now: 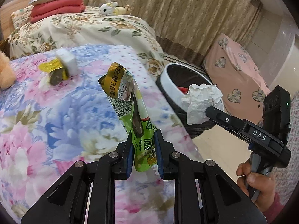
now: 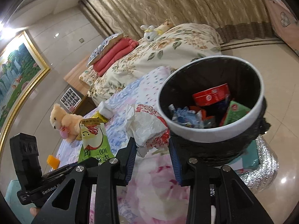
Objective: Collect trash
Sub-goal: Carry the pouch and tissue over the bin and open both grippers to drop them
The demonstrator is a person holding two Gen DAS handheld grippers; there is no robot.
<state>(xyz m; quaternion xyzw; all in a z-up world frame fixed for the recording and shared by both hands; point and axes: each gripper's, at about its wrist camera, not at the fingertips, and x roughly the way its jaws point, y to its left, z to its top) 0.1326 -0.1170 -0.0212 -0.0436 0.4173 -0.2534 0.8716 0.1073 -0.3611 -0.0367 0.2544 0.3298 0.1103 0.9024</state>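
My left gripper is shut on a green and yellow snack wrapper, held upright above the floral bed cover. The wrapper also shows in the right wrist view. My right gripper is shut on a crumpled white paper wrapper with red print, held just left of the trash bin's rim. In the left wrist view the paper hangs over the bin's near rim. The white bin with a black liner holds several pieces of trash. More trash, a yellow wrapper and a white block, lies on the bed.
A plush bear and a small orange object sit on the floral bed. A second bed with folded red blankets and plush toys stands behind. A pink covered object stands beyond the bin. Silver foil lies on the floor by the bin.
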